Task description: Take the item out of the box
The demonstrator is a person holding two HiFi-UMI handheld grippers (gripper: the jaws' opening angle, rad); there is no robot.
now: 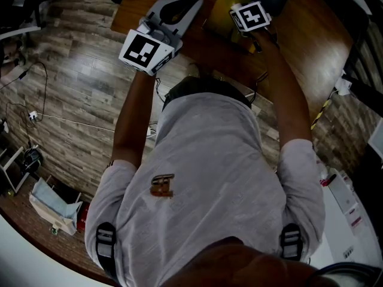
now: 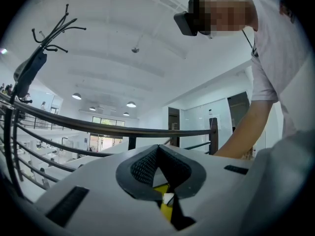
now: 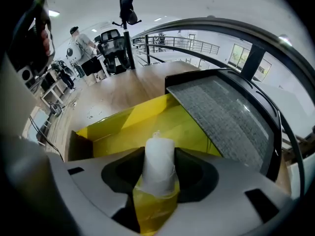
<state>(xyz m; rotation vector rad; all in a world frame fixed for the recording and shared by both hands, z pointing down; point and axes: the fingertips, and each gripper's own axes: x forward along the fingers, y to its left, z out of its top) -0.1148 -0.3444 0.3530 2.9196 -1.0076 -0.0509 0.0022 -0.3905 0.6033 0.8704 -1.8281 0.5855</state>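
An open yellow box (image 3: 123,127) sits on the wooden table (image 1: 305,46); it also shows in the head view as the yellow box (image 1: 222,14). A white roll in clear wrap (image 3: 158,168) stands between the pads of my right gripper (image 3: 156,155), which points steeply down into the box. The pads flank the roll closely on both sides, and no squeeze shows. In the head view only that gripper's marker cube (image 1: 248,15) shows. My left gripper (image 1: 178,6) hovers left of the box, pointing level with its tips together (image 2: 157,147).
A grey textured panel in a dark frame (image 3: 224,117) lies along the box's right side. A railing (image 2: 123,129) runs behind the table. A coat stand (image 3: 125,14), desks and a person (image 3: 78,43) are far off. Cables (image 1: 42,115) lie on the wood floor.
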